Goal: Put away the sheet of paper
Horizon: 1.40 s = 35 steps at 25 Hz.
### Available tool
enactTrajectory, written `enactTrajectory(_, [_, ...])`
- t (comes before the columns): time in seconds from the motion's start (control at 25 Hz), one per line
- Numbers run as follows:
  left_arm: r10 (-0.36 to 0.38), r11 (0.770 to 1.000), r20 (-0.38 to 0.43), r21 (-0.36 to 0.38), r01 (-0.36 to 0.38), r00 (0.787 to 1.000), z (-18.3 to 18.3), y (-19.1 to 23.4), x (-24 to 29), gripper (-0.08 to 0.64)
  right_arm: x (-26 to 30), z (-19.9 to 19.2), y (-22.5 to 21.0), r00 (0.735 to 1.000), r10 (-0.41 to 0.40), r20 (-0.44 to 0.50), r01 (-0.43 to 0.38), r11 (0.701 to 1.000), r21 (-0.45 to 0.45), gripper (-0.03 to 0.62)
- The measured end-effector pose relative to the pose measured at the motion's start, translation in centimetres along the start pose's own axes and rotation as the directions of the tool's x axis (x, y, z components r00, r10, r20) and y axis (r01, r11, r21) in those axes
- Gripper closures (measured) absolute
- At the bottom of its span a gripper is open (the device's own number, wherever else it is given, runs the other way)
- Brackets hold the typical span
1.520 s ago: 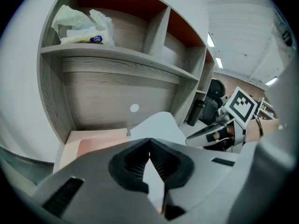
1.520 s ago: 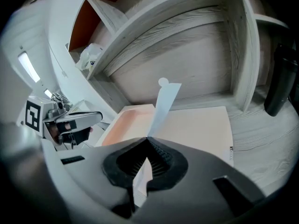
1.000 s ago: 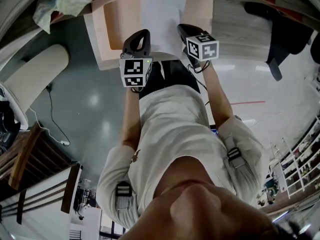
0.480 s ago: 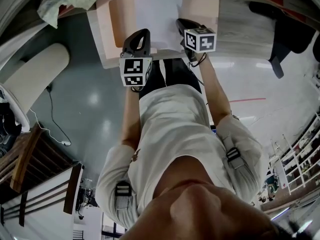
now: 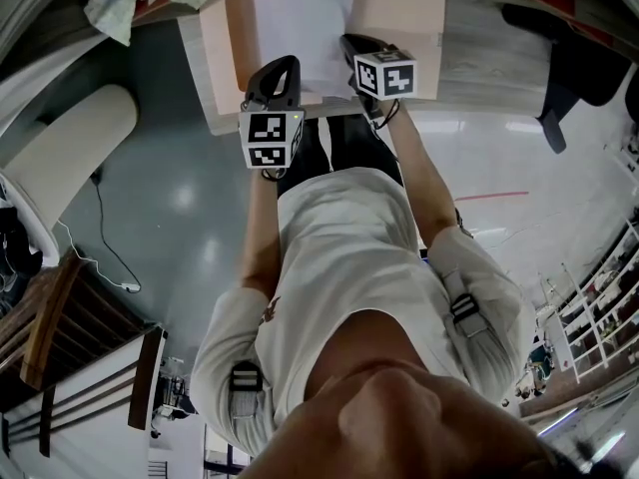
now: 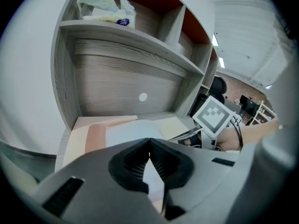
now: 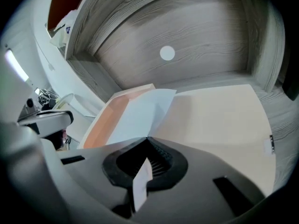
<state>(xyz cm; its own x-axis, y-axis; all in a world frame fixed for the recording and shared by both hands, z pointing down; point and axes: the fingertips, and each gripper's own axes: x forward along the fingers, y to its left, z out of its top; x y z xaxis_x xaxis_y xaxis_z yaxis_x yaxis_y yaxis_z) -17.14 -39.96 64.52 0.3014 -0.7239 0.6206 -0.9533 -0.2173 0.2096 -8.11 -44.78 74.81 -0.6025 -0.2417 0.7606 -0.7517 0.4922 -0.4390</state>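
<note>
The desk is open along its front edge. A shelf sits over it, side walls close the left and right edges, and a back board blocks the far edge.

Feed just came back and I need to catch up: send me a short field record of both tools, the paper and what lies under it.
left tool: shut on the sheet of paper, near edge
right tool: shut on the same sheet, near edge
sheet of paper: white, held out over the folder; contact unclear
folder: peach, lying open on the desk
shelf: above the desk, plastic bag on it
task state: paper not yet released
</note>
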Motion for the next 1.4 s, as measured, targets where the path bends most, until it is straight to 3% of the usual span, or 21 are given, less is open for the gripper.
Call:
enactTrajectory(0.72, [0.016, 1.000, 0.002, -0.020, -0.016, 1.000, -0.7, 2.1, -1.3, 0.538, 3.9, 0.5, 3.5, 0.999, 0.018, -0.032, -0.019, 0.999, -0.046, 0.572])
enactTrajectory(1.4, [0.001, 1.000, 0.014, -0.010, -0.001, 1.000, -0.5, 2.6, -2.0, 0.538, 5.2, 0.2, 4.5, 0.998, -0.050, -0.043, 0.043, 0.986, -0.163, 0.550])
